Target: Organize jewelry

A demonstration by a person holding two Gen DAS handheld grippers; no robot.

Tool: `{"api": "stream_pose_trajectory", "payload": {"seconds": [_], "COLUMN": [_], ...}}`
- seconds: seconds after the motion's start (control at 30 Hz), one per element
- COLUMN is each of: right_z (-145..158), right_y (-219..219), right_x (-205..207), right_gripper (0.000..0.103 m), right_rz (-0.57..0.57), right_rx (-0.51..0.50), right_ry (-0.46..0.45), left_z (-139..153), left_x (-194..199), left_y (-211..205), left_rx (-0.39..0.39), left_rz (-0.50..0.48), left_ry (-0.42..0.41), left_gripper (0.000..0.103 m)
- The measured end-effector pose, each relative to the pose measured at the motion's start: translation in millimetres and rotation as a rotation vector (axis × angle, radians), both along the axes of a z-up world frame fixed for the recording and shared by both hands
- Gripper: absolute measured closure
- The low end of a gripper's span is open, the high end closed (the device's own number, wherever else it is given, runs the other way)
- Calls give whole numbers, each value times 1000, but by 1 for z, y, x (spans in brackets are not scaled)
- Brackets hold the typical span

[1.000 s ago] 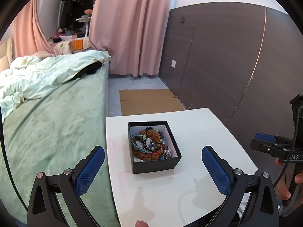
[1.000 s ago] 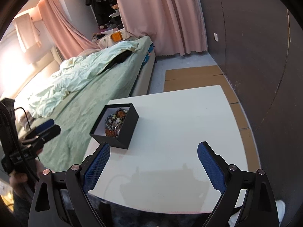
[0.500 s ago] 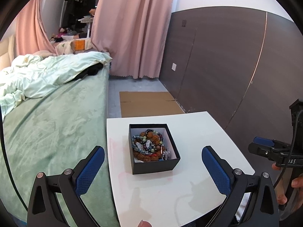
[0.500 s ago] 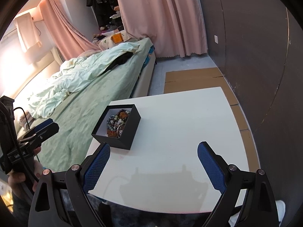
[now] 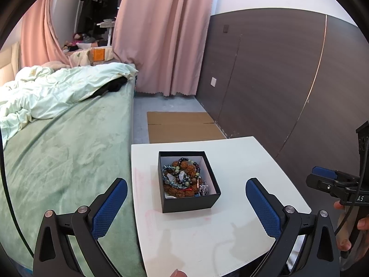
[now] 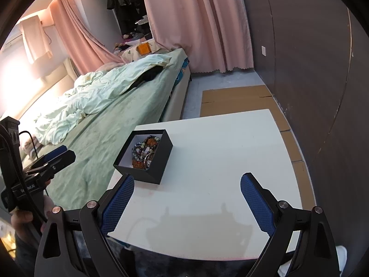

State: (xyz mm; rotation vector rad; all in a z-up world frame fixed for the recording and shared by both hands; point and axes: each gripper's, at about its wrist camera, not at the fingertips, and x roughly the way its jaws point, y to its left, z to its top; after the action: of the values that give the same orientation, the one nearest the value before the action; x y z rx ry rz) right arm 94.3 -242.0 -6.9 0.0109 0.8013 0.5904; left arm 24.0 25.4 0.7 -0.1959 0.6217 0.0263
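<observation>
Open black box (image 5: 188, 184) of beaded bracelets (image 5: 182, 177) standing on the white desk (image 5: 242, 161), toward its left edge beside the green bed (image 5: 69, 150). Left gripper (image 5: 186, 204) and right gripper (image 6: 187, 197) hover near the desk's front edge, fingers spread wide and empty.

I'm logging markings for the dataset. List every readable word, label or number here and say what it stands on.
"AS": end of a cut-off white print on the right claw body, left wrist view.
White print on the left claw body, right wrist view: too blurred to read.
Black box, white table: no text.
</observation>
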Motion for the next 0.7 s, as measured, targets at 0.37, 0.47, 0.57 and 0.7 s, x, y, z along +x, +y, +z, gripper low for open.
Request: {"api": "stream_pose_trajectory", "payload": {"seconds": [0.37,0.47,0.57,0.7], "right_z": [0,0,0,1], "right_y": [1,1,0,-1], "right_x": [-1,-1,-1,0], "right_gripper": [9,9,9,9], "right_rz": [0,-1,-2,-3], "right_rx": [-4,-6,-6,-5], "right_ry": [0,0,0,1], "left_z": [2,3,3,3], "left_x": [0,-1,-1,0], "left_y": [0,-1,-2,-2], "left_rx": [7,13,15,17], "left_rz": [0,0,0,2], "left_ry": [-5,-7,-7,-7], "left_gripper": [1,1,1,1]}}
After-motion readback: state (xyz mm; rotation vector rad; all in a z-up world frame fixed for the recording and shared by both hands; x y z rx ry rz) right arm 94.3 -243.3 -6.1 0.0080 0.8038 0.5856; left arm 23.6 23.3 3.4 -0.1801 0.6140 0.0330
